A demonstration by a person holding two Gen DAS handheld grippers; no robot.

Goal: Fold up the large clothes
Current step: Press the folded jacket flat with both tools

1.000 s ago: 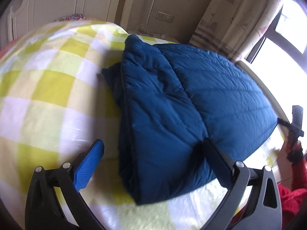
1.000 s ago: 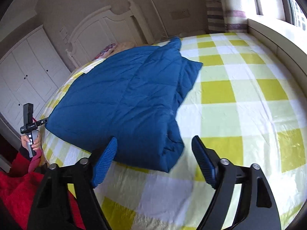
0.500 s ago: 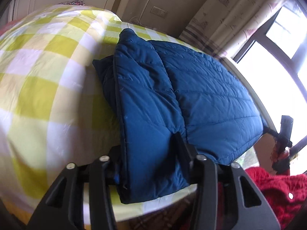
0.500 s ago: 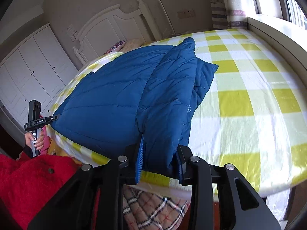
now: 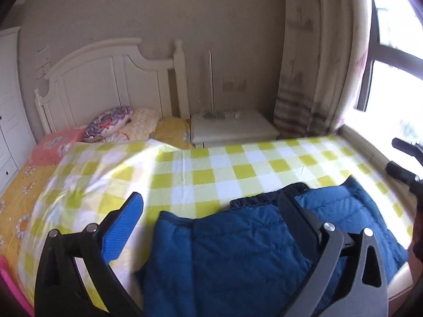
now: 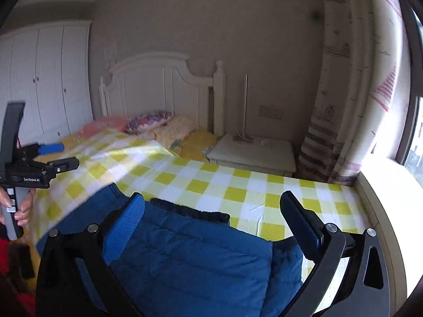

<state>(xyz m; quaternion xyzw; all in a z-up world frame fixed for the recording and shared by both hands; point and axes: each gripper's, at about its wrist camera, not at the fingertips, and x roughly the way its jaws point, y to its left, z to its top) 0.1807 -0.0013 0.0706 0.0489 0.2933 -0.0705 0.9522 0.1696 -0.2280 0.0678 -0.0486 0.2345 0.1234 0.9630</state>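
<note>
Both claws are opening, jaws wide, gripping nothing: left claw [image 5: 211, 211] and right claw [image 6: 214, 216] hover over the folded blue jacket [image 6: 190, 259] at lower frame on the checked bed [image 5: 211, 169]. "GenRobot.AI" marks the left claw's body.

Both wrist views look down the bed [image 5: 211, 169] toward the headboard [image 6: 158, 84] — sharing jacket [image 5: 238, 251], nightstand [image 6: 253, 150].
</note>
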